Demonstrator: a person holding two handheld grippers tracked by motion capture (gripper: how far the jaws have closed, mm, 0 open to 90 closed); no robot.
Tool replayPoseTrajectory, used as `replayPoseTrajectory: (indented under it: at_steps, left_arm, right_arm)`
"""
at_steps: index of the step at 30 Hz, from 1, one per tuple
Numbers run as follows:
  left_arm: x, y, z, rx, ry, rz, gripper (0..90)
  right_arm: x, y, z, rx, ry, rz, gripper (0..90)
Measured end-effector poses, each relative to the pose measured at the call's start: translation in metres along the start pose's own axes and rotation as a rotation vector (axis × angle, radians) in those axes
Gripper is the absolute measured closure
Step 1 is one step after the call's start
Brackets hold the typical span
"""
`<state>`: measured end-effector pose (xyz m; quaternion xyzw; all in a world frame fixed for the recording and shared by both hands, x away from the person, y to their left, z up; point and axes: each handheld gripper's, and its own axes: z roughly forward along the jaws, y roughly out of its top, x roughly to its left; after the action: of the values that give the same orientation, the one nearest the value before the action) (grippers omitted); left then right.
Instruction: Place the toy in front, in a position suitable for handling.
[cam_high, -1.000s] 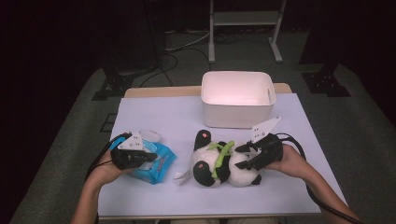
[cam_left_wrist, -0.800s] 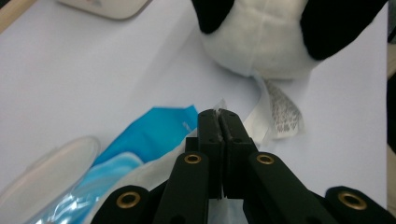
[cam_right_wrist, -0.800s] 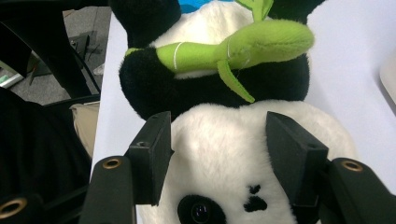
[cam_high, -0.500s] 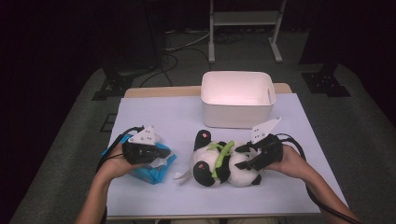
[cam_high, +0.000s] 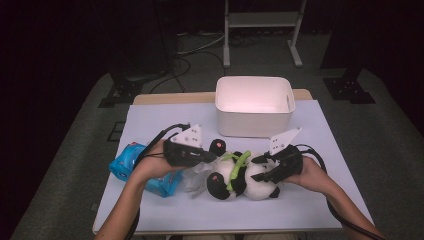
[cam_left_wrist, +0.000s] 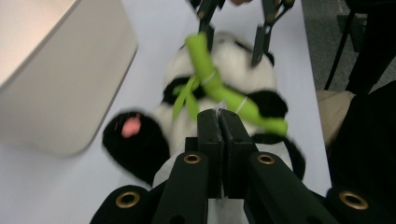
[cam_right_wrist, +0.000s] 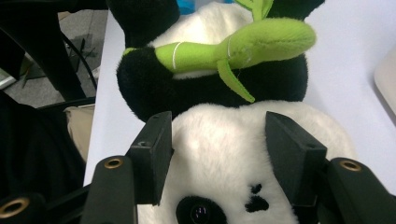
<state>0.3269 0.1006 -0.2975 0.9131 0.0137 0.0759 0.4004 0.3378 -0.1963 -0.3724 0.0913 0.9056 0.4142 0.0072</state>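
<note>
We see two grippers. The left gripper (cam_high: 202, 156) has its black jaws pressed together on a thin, crinkly white wipe (cam_high: 196, 177) that trails beneath it. Straight ahead of those jaws lies one plush panda (cam_high: 240, 175), furry, rounded, black and white, with one soft green bamboo stalk (cam_left_wrist: 219, 88) across its chest. The right gripper (cam_high: 261, 167) has its jaws spread wide to either side of the panda's white head, the pads against the fur. Behind the left gripper sits one glossy blue wipe packet (cam_high: 135, 165); beyond both, one smooth white rectangular bin (cam_high: 255, 112) on the pale matte table (cam_high: 325, 140).
</note>
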Motion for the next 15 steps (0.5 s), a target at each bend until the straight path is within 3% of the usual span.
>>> replayPoseTrajectory:
  at_steps: [8, 12, 15]
  left_arm:
    - [-0.003, 0.039, 0.025, -0.013, -0.053, 0.072, 88.4]
    - [-0.004, 0.049, 0.038, 0.012, -0.074, 0.094, 88.3]
    - [-0.003, 0.046, 0.049, 0.026, -0.092, 0.083, 88.3]
  right_arm:
    - [0.001, -0.004, -0.001, -0.026, -0.006, -0.007, 42.1]
    - [0.001, -0.006, -0.002, -0.044, -0.002, -0.001, 41.6]
    - [0.002, -0.007, -0.005, -0.056, -0.007, -0.004, 41.3]
